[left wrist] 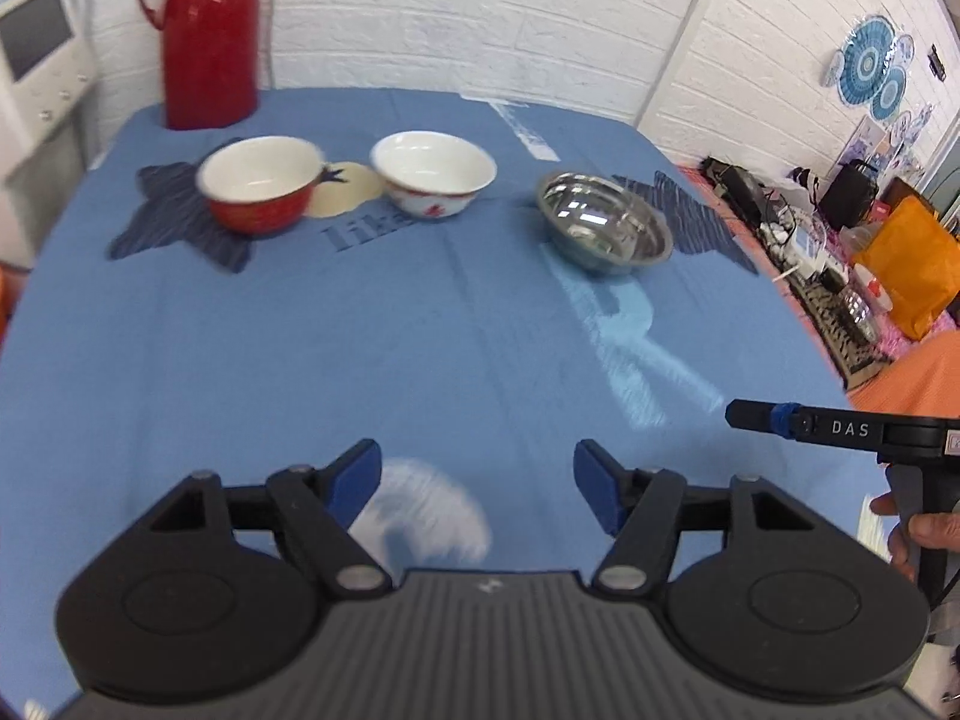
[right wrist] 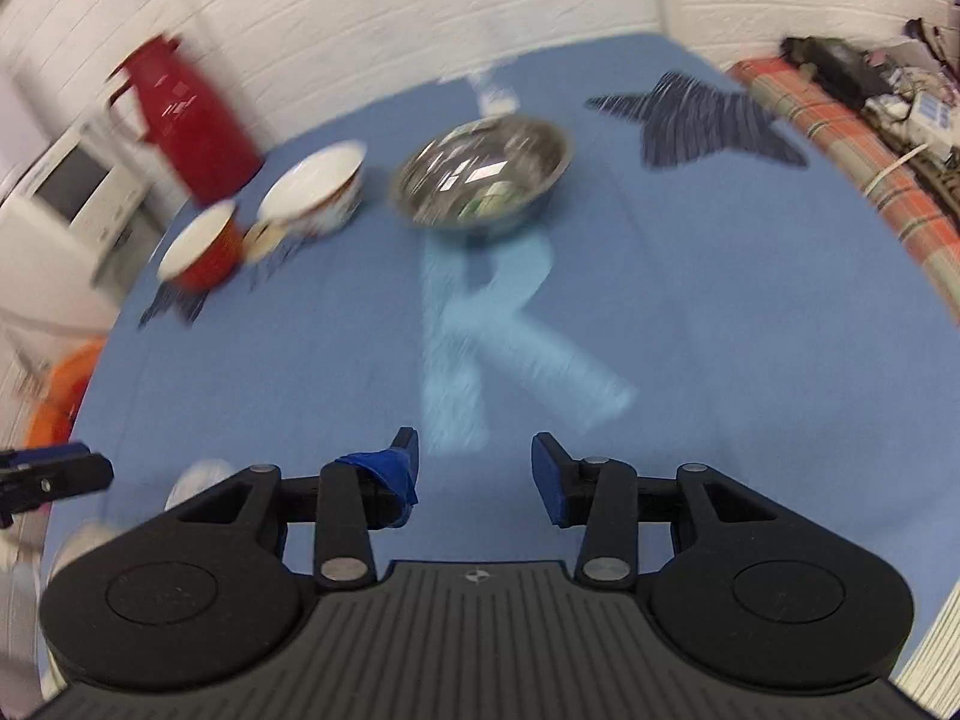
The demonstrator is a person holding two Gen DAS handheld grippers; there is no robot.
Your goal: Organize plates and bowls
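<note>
Bowls stand upright, mouths up, in a row across the far part of the blue tablecloth (left wrist: 300, 360): a red enamel bowl with white inside (left wrist: 258, 192) on the left, a white porcelain bowl with red pattern (left wrist: 433, 173) just beside it, and a shiny round steel bowl (left wrist: 603, 222) apart on the right; being round, they show no long axis. Behind the red bowl stands a tall red thermos jug (left wrist: 207, 30). The left gripper (left wrist: 477, 483) and the right gripper (right wrist: 474, 468) both hover over the near cloth with jaws spread wide, holding and touching nothing.

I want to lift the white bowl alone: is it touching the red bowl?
Apart. The left wrist view shows blue cloth and a pale disc between the white bowl and red bowl.
</note>
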